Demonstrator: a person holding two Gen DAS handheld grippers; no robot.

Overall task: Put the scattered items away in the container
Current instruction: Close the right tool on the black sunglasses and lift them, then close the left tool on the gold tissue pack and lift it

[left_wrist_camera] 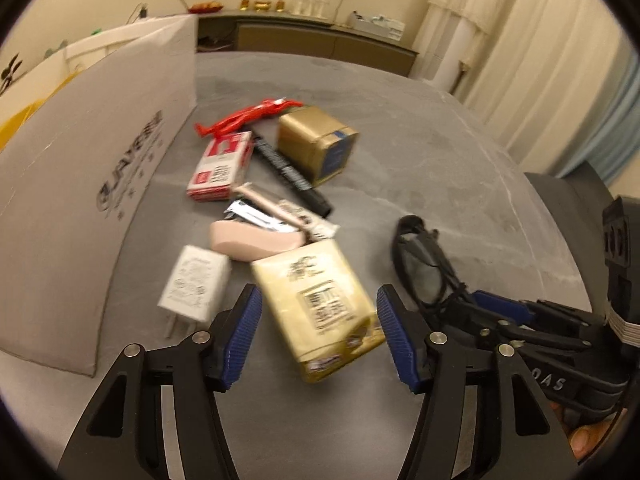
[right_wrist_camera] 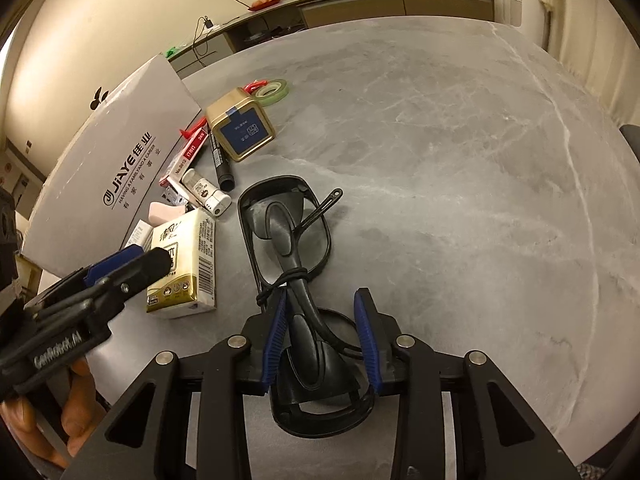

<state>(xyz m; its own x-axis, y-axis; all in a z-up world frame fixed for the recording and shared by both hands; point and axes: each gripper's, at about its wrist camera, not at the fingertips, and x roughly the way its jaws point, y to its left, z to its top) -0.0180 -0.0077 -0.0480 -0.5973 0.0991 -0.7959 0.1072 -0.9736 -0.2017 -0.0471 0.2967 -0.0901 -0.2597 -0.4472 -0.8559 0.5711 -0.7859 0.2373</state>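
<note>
Progress: judging by the desk (right_wrist_camera: 440, 128), tidying had barely begun; every visible item lay outside the white box (left_wrist_camera: 80, 184), whose inside could not be seen
Left to do: beside the white box sat the tissue pack (left_wrist_camera: 316, 304), white charger (left_wrist_camera: 196, 284), pink case (left_wrist_camera: 252, 240), red packet (left_wrist_camera: 220, 168), black marker (left_wrist_camera: 292, 174) and gold tin (left_wrist_camera: 316, 144); the black headset (right_wrist_camera: 288, 232) lay farther from the box, beyond the tissue pack
Left claw (left_wrist_camera: 318, 336): wide open, straddling the tissue pack's near end, pads not visibly pressing it
Right claw (right_wrist_camera: 322, 344): partly open around the headset's stem; one pad looked to be touching it, no firm grip evident
</note>
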